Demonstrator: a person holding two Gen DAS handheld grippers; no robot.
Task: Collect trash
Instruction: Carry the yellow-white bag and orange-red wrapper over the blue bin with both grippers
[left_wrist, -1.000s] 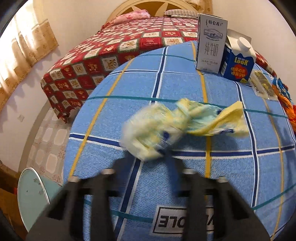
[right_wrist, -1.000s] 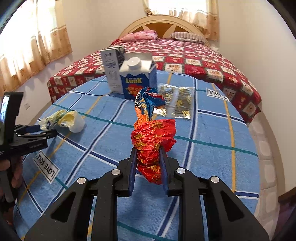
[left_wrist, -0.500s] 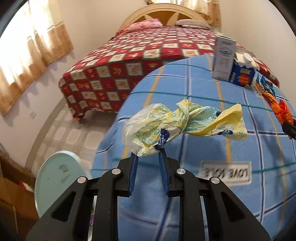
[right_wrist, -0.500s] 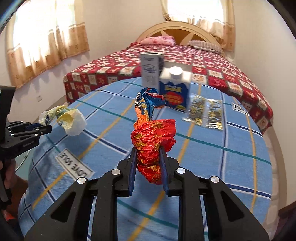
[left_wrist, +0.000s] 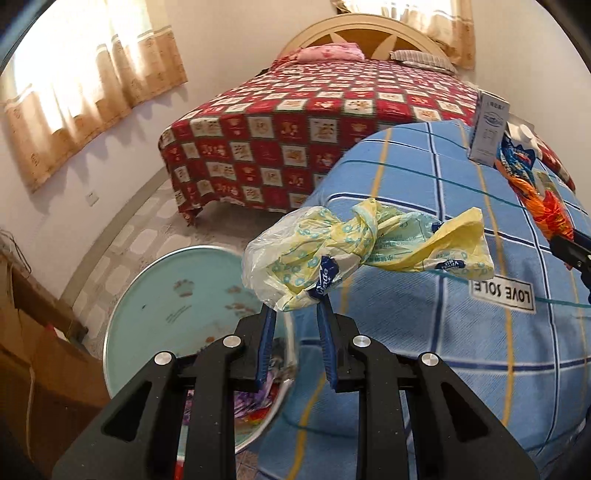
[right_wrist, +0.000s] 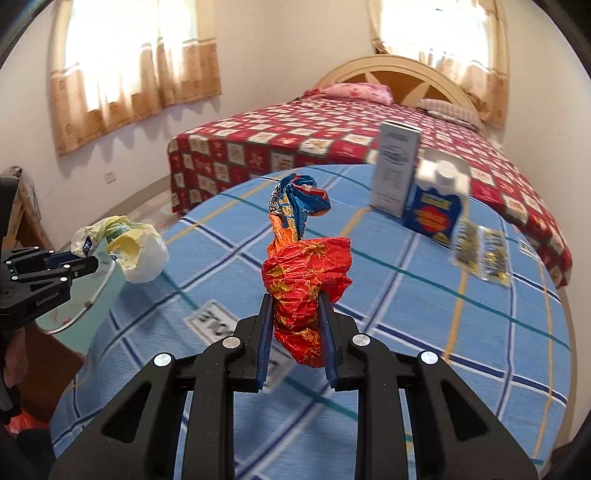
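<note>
Crinkly glossy foil on the red wrapper (right_wrist: 306, 284), thin filmy plastic on the yellow bag (left_wrist: 354, 247), woven cloth on the blue checked cover (right_wrist: 424, 332).

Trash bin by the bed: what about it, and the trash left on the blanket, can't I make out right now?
- Trash bin, left wrist view: its contents are mostly hidden behind the left gripper and yellow wrapper.
- Blue carton, right wrist view: motion-blurred, label unreadable.
- Foil packets, right wrist view: blurred, print illegible.

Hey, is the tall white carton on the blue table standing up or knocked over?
Upright. The white carton stands on its base on the blue table, beside the blue carton.
</note>
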